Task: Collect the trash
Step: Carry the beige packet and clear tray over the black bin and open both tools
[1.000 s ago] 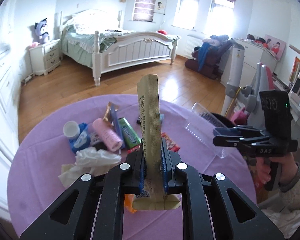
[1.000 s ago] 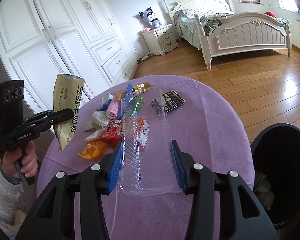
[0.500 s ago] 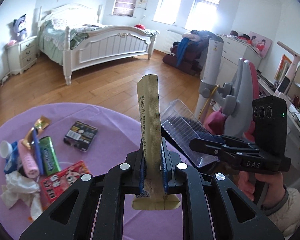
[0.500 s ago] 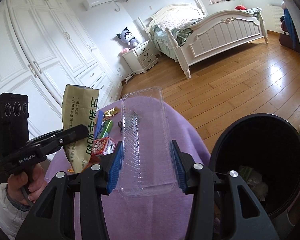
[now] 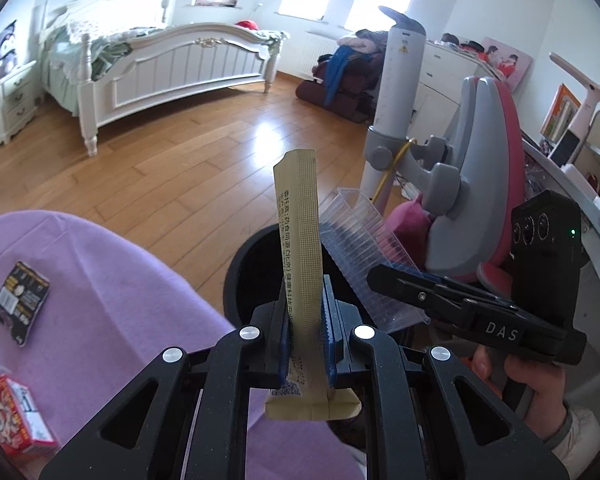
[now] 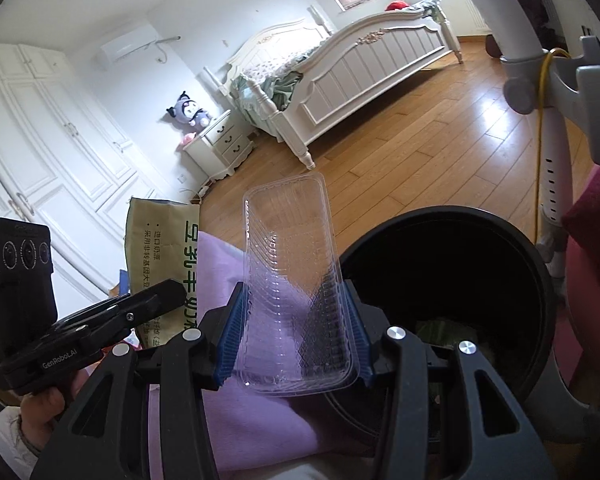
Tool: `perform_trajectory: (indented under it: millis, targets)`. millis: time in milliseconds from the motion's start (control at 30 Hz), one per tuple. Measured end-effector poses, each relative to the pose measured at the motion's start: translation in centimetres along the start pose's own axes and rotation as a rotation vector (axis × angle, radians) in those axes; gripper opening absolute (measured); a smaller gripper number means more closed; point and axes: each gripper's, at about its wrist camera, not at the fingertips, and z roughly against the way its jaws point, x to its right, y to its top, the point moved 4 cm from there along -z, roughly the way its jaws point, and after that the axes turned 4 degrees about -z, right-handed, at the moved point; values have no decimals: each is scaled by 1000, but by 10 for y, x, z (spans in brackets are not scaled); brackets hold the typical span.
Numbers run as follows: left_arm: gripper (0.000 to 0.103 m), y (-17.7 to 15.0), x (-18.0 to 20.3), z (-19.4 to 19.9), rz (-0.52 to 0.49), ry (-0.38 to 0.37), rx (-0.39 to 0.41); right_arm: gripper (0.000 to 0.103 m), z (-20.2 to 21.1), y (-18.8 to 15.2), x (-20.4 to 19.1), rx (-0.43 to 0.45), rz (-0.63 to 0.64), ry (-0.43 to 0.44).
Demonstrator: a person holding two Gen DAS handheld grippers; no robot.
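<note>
The left gripper (image 5: 306, 336) has its blue-padded fingers (image 5: 285, 340) pressed together on a tan paper pouch (image 5: 300, 248), which stands upright between them with printed text running down its side and its folded bottom poking out below the pads. The right gripper (image 6: 294, 344) has its fingers (image 6: 230, 330) clamped on the two long sides of a clear ribbed plastic tray (image 6: 292, 280), which tilts up and away from them. Both pieces of trash are held beyond the edge of the surface (image 5: 112, 300), a round top under a purple cloth, and over the black bin (image 6: 452, 276) that stands just beside that edge; the tray overlaps the bin's near rim, and some crumpled waste shows at the bin's bottom. In the left wrist view, a black printed packet (image 5: 20, 304) lies flat near the surface's left edge, and a red and white carton (image 5: 14, 420) sits at its near left edge. A hand (image 5: 536, 392) in a pale sleeve grips the right gripper's handle.
</note>
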Motion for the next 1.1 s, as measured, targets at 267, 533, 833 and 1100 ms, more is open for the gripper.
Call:
perform_trajectory:
  millis: [267,533,833,1100]
  targets:
    - [14,7,31,-47,-56,-7,-48,46,2,2,45,9,-53,-62]
    - [14,9,35,-67,-65,7,-85,46,5,-4,70,4,-89,-81]
    - [14,10,35,-75,-71,13,-106,46,4,-5,80,-2,-105,-86]
    - [83,14,39,-67,-91,100,-71,64,13,-5,87,12,-159,-112]
